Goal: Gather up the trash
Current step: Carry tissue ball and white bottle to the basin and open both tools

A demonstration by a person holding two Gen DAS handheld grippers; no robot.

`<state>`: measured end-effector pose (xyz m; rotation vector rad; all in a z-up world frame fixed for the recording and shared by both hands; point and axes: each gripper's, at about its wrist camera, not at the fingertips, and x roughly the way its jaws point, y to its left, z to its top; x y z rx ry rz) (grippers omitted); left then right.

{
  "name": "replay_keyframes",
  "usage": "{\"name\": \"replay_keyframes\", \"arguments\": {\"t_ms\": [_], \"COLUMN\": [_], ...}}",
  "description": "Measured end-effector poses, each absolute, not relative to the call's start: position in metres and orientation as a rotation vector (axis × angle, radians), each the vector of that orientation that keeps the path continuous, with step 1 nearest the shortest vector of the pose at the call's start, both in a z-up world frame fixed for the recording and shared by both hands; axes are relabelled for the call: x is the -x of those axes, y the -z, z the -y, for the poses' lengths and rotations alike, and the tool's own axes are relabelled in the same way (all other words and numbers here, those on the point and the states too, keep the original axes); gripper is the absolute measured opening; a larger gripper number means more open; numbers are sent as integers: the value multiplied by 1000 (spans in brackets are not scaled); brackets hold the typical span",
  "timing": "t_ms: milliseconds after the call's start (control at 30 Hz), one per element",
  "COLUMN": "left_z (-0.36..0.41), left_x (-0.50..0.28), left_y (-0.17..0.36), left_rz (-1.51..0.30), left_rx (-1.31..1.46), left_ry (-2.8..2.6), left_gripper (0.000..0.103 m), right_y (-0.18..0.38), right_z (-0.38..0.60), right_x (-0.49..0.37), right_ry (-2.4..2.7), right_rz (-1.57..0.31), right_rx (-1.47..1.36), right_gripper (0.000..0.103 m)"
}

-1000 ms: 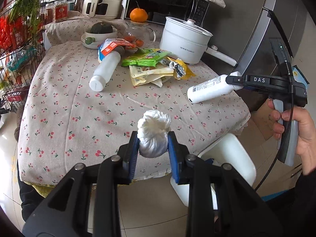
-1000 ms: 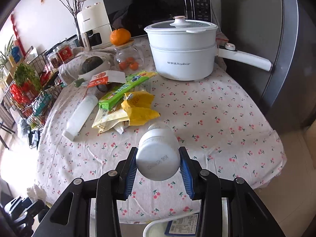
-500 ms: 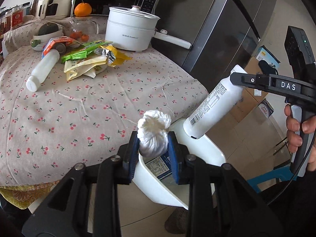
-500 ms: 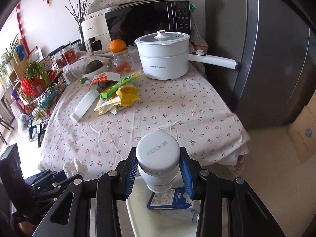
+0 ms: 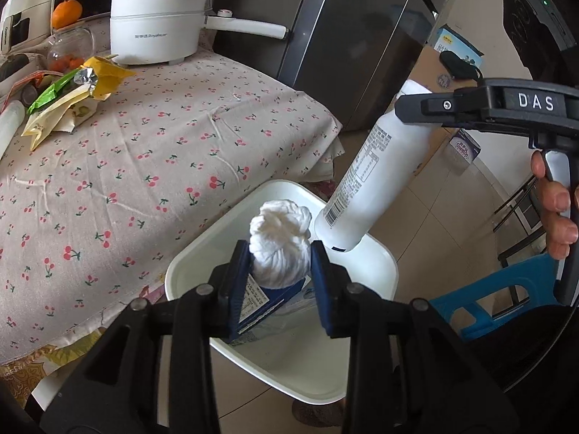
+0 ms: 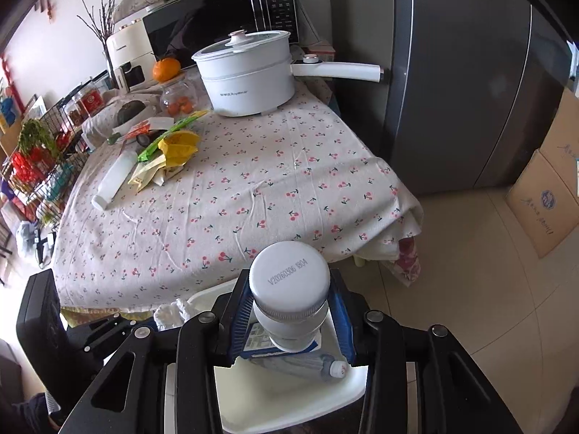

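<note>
The left gripper (image 5: 280, 271) clamps a crumpled white tissue wad (image 5: 280, 244) between its blue pads, holding it over the white bin (image 5: 376, 275) that stands on the floor just beside the table's near right corner. The right gripper (image 6: 289, 311) grips a white plastic bottle (image 6: 289, 285) by its neck, also over the bin.

The left wrist view shows the bottle side-on: it hangs tilted, its base low over the bin's far rim and its printed label with a barcode facing the camera. It also shows the person's right hand (image 5: 553, 213) on the gripper handle, and a blue stool (image 5: 503, 289) to the bin's right. The right wrist view instead looks at the bottle's cap end, printed with a date code, and reveals what lies in the bin under it: a blue carton (image 6: 267, 343) and a clear bottle with a white cap (image 6: 307, 363). The tissue wad peeks in at that view's lower left.

On the cherry-print tablecloth (image 6: 253, 188), more trash sits at the far left: snack wrappers (image 6: 170, 152) in yellow and green and another white bottle (image 6: 112, 181) lying on its side. A white electric pot (image 6: 249, 76) stands at the far end.
</note>
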<state>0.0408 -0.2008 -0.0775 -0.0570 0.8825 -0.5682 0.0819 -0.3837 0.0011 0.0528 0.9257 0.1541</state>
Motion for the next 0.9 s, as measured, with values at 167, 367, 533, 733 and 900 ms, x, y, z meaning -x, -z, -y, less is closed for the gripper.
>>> {"name": "replay_keyframes", "arguments": {"t_ms": [167,367,533,733,900], "left_z": [194,167,140,112,96], "left_x": [-39,-35,-37,-45,-49], "left_y": [77,75,71,73,74], "left_rz": [-885,-892,-881,-907,-911], "left_rx": [49,36,61,89,81], "left_ry": [526,405,331,226,162], "left_gripper": [77,87,95,98,98], "right_y": [7,18,28,52,76], "right_z": [391,387,375,359,349], "right_x": [-84,-88,-93,-103,-113], "right_ry": [-136,-131,-146,-202,-215], "right_rz": [-951,-988,-1027,-1112,-1218], "right_rx": [-65,-53,-44,-84,-137], "right_gripper": [41,41,42,42,49]}}
